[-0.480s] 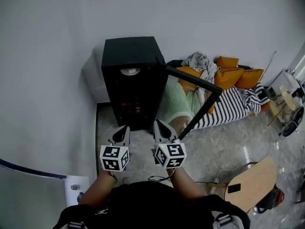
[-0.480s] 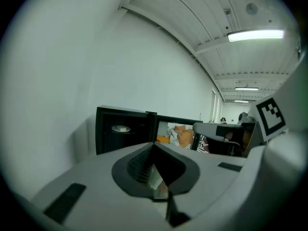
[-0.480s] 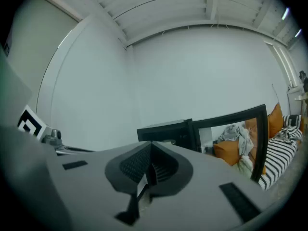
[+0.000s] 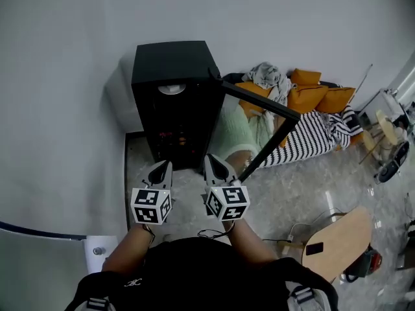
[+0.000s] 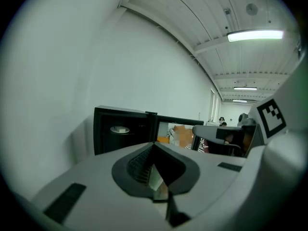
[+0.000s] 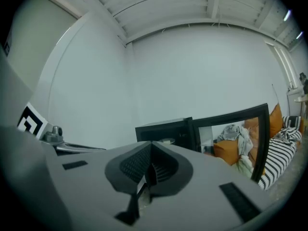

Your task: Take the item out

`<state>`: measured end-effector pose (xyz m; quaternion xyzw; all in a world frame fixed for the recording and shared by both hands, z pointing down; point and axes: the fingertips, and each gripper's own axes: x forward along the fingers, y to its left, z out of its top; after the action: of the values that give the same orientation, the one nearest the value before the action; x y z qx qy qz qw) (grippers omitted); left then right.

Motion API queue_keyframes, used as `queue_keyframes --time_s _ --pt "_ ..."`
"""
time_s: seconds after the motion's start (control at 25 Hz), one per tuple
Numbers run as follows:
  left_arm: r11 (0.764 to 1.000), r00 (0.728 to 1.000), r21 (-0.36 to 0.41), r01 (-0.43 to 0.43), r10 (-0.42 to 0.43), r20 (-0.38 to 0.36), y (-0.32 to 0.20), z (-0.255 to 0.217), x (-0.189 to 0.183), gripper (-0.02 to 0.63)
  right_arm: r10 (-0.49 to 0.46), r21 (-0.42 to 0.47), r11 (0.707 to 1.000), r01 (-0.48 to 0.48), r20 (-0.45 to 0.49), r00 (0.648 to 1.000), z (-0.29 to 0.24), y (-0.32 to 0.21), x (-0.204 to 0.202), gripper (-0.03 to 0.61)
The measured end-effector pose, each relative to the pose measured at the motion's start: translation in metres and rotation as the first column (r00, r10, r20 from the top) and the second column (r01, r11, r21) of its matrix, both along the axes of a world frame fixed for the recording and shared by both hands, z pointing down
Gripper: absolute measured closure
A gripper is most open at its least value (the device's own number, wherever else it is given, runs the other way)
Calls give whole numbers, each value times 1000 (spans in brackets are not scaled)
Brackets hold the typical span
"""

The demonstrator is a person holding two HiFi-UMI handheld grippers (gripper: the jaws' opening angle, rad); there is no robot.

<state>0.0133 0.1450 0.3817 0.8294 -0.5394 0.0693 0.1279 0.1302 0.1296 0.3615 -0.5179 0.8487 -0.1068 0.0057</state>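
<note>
Left tongs (image 4: 166, 165) and right tongs (image 4: 211, 159) held near level, side by side, aimed at open black cabinet (image 4: 170, 60); both closed, empty. Pale round item (image 4: 170, 89) lies flat high inside it.

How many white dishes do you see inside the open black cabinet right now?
1: a white dish on the top shelf of the black cabinet. The dark lower shelves may hide more.

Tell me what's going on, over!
Left gripper and right gripper shut, empty. White dish inside black cabinet, untouched. Door open, nothing blocking.
</note>
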Motion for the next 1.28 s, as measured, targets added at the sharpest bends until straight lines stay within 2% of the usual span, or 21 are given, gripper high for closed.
queue_keyframes --time_s 0.4,0.8,1.08,1.28 --pt "1000 1000 -3 -27 27 -4 -3 3 -12 606 38 -15 999 -38 -28 999 9 -4 -10 571" --pt "997 997 -2 -74 74 -6 -7 4 -42 606 64 -11 998 -64 -53 997 6 -5 -47 571" --pt "994 994 -11 -108 108 3 -1 11 -70 606 113 -8 994 -113 -34 993 8 3 -69 571" --pt "994 994 -8 -106 106 3 -3 12 -86 606 122 -23 992 -123 -38 992 16 6 -79 571"
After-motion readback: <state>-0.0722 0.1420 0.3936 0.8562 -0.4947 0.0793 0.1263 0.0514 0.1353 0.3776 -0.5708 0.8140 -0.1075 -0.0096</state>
